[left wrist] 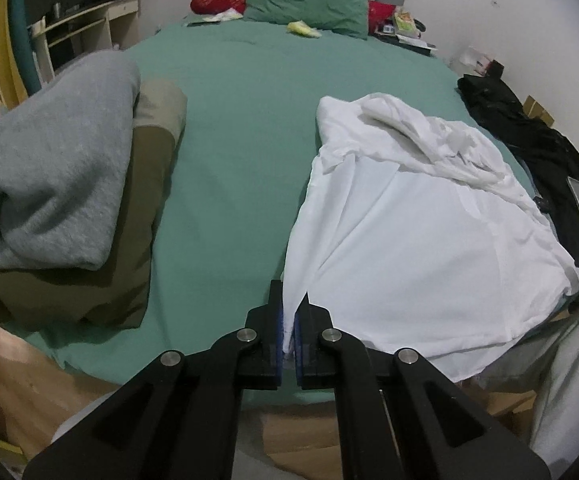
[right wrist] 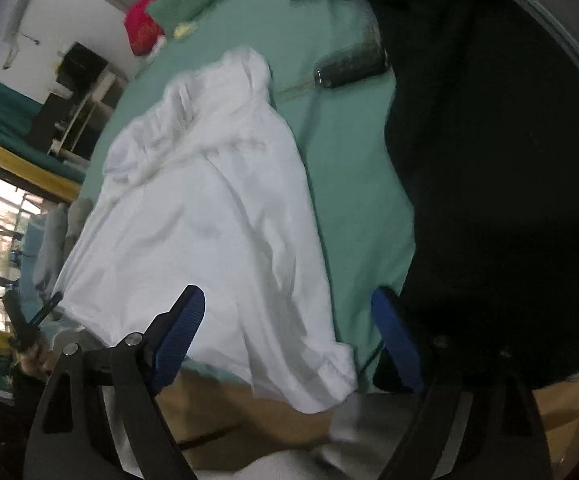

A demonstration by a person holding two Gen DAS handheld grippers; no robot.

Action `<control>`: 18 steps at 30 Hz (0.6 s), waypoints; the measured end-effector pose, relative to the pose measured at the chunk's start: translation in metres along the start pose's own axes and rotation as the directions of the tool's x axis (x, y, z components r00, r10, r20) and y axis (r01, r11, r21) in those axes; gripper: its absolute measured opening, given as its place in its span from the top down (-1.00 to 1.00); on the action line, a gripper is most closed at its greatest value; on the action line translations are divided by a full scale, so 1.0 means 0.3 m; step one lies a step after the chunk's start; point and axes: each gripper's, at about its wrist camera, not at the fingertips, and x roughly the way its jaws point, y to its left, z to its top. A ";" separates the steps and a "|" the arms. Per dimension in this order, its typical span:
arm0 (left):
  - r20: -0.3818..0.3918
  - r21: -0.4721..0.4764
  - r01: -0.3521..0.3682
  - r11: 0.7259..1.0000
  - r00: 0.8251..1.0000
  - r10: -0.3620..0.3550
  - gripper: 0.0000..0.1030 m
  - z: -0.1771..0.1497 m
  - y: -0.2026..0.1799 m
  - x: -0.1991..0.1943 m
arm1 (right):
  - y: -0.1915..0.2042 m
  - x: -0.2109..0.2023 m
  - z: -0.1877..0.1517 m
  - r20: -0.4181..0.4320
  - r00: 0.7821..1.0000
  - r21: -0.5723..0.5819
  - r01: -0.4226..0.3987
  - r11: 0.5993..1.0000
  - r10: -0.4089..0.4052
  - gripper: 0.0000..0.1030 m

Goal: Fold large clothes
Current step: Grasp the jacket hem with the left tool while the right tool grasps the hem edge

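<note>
Left tongs are pinched tight on a bottom corner of the white shirt, which is spread out on the green bed sheet near the foot edge, collar end bunched up toward the pillows. Right tongs are spread wide open, holding nothing, just hovering over the shirt's other lower corner where it droops off the bed. Gray blanket pile sits off to the left, black clothes on the right.

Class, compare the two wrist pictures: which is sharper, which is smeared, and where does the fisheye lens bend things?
Left wrist view: sharp, evenly lit; the green bed bulges, dark corners frame it; the left gripper pinches the white shirt. Right wrist view: motion-blurred; the open right gripper looks soft, black clothing loses all detail.
</note>
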 end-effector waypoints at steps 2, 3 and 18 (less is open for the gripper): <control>0.010 -0.001 0.004 1.000 1.000 -0.004 0.92 0.004 -0.003 -0.015 | 0.025 0.013 -0.003 -0.040 0.999 -0.065 0.026 0.998 -0.029 -0.65; 0.013 -0.001 0.005 1.000 1.000 -0.005 0.92 0.004 0.001 -0.023 | 0.039 0.018 -0.009 -0.038 0.998 -0.089 0.047 0.995 -0.050 -0.62; 0.072 -0.006 0.050 0.999 0.996 -0.050 0.91 0.001 0.016 -0.166 | 0.182 -0.012 -0.106 0.065 0.968 -0.317 0.249 0.915 -0.241 0.93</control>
